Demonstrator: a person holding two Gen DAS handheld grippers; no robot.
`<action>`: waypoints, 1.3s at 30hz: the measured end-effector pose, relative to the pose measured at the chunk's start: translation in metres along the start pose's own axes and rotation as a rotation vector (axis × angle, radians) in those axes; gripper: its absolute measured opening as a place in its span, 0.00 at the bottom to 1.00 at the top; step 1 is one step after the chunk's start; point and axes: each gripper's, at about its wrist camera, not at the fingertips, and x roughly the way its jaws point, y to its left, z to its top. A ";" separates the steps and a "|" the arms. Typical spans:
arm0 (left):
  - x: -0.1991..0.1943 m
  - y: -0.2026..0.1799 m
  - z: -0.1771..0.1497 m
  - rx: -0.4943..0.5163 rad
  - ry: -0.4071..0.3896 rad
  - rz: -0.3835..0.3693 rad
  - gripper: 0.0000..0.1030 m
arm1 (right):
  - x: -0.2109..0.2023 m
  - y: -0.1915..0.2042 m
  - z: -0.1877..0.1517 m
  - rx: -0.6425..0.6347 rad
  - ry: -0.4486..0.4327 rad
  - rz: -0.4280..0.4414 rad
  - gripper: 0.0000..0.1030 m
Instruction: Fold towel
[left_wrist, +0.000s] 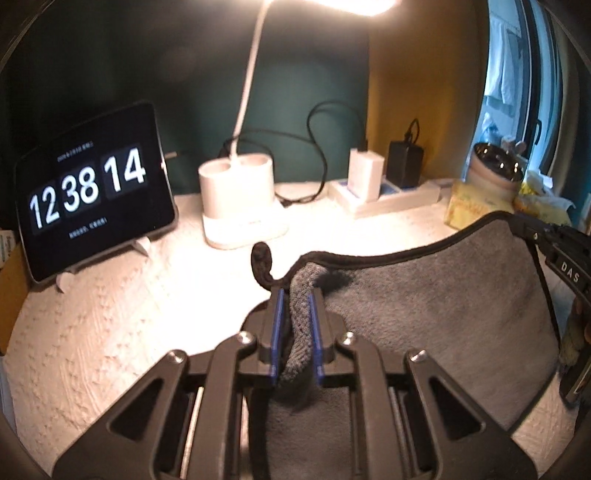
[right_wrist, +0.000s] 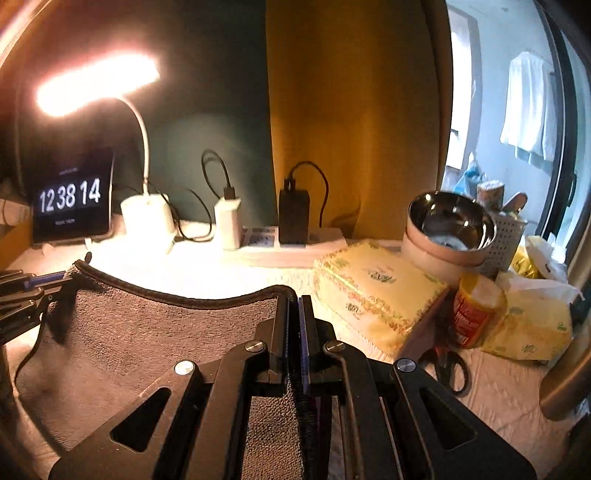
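Observation:
A grey towel (left_wrist: 436, 299) with a dark hem is held up above the white table, its top edge stretched between both grippers. My left gripper (left_wrist: 297, 295) is shut on the towel's left corner, bunched between the blue pads; a hanging loop (left_wrist: 263, 264) sticks up beside it. My right gripper (right_wrist: 295, 301) is shut on the towel's (right_wrist: 155, 339) right corner. The right gripper shows at the right edge of the left wrist view (left_wrist: 517, 223), and the left gripper at the left edge of the right wrist view (right_wrist: 66, 275).
A tablet clock (left_wrist: 92, 188), a white lamp base (left_wrist: 240, 199) and a power strip with chargers (left_wrist: 384, 192) stand at the back. Yellow tissue packs (right_wrist: 376, 291), a steel bowl (right_wrist: 450, 225), a red-labelled bottle (right_wrist: 476, 310) and scissors (right_wrist: 448, 365) crowd the right side.

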 end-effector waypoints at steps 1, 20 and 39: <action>0.003 0.000 -0.001 -0.002 0.014 -0.001 0.15 | 0.004 0.001 -0.001 -0.002 0.014 -0.002 0.06; 0.009 0.005 -0.006 -0.034 0.131 -0.025 0.52 | 0.015 0.000 -0.006 0.019 0.149 -0.032 0.29; -0.057 -0.004 -0.018 -0.038 0.063 -0.076 0.82 | -0.059 0.013 -0.008 0.047 0.119 -0.002 0.32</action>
